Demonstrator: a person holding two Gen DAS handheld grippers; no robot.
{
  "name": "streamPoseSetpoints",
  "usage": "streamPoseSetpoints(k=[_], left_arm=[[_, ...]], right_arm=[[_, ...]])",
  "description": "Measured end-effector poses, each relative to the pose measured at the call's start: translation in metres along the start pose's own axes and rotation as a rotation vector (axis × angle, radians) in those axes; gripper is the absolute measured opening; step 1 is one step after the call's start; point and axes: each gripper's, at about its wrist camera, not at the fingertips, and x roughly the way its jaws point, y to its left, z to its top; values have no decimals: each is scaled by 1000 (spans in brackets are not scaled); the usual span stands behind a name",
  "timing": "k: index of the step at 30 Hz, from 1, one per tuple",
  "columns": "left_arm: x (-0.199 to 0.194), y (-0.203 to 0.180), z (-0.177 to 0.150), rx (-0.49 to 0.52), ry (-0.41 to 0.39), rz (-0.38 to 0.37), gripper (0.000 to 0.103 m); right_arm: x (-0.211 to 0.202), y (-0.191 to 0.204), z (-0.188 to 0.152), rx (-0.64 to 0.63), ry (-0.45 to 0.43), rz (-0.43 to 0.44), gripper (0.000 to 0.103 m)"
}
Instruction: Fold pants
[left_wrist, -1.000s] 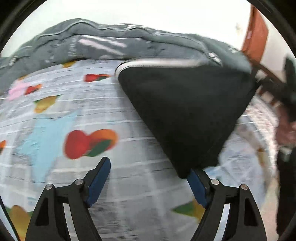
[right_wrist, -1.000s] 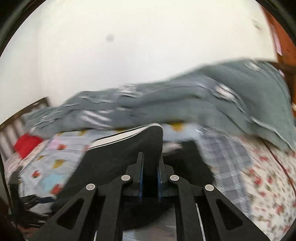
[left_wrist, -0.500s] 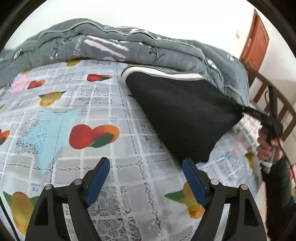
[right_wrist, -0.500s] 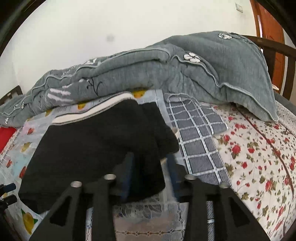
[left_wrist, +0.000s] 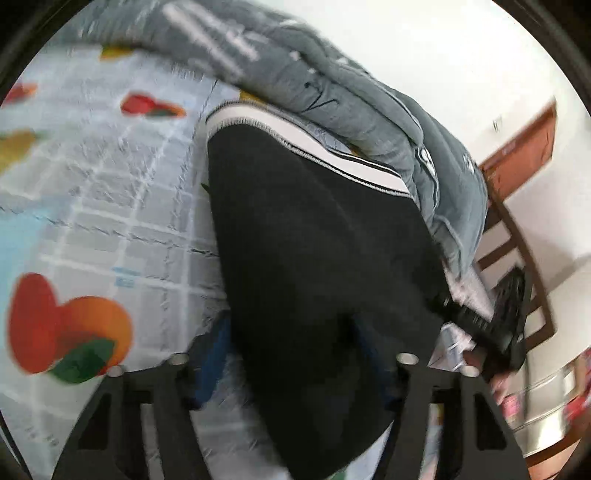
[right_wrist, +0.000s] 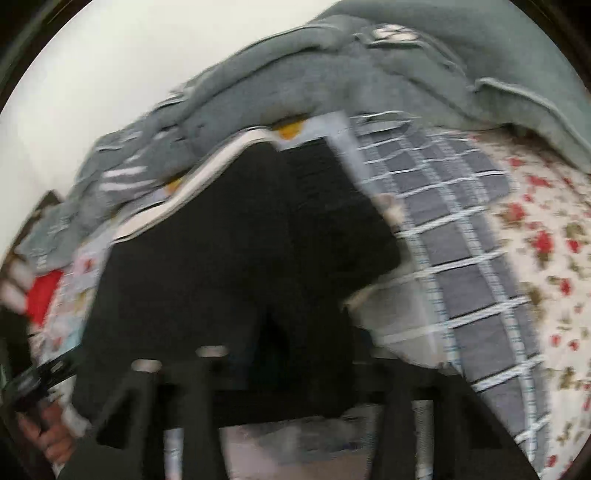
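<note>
The black pants (left_wrist: 317, 266) lie in a folded heap on the bed, with their white-striped waistband (left_wrist: 306, 144) at the far side, right up against the big gray quilt (left_wrist: 369, 96). It looks like the folding is partway done: the pants are already doubled over, and the near edge seems to be the part that gets picked up for one more fold. In the left wrist view, the left gripper (left_wrist: 295, 365) has its two fingers wide apart, one on each side of the near end of the pants. The cloth sits in the gap between them, but they are not pinching it. Next, this gripper would need to squeeze together on the edge and get all the layers, not just the top one. In the right wrist view, the right gripper (right_wrist: 295, 354) is low over the near part of the pants (right_wrist: 236, 258). The picture is very blurry and the fingers are dark like the cloth, so I cannot tell if they are apart or together, or if they hold anything. The bed has a fruit sheet (left_wrist: 110, 206), a gray checked cloth (right_wrist: 454, 229) and a flowery sheet (right_wrist: 546, 236).
</note>
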Motion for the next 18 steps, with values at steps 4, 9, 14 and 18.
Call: streamPoseSetpoints(k=[4,9,14,18], left_arm=[[-2,3,9,-5,-12,-2,16],[-39,19,18,29,-73,56,14],[-102,67,10,12,-125,115,14],[-158,102,-5,30,-148,200,15]], right_arm=[[-3,24,-6,-72,-24,-71,23],[-11,59,-26,-75,-14,-4,21],[-11,118,-60,-115,15,128,21],[-17,163,-89,-171,70,250,24]])
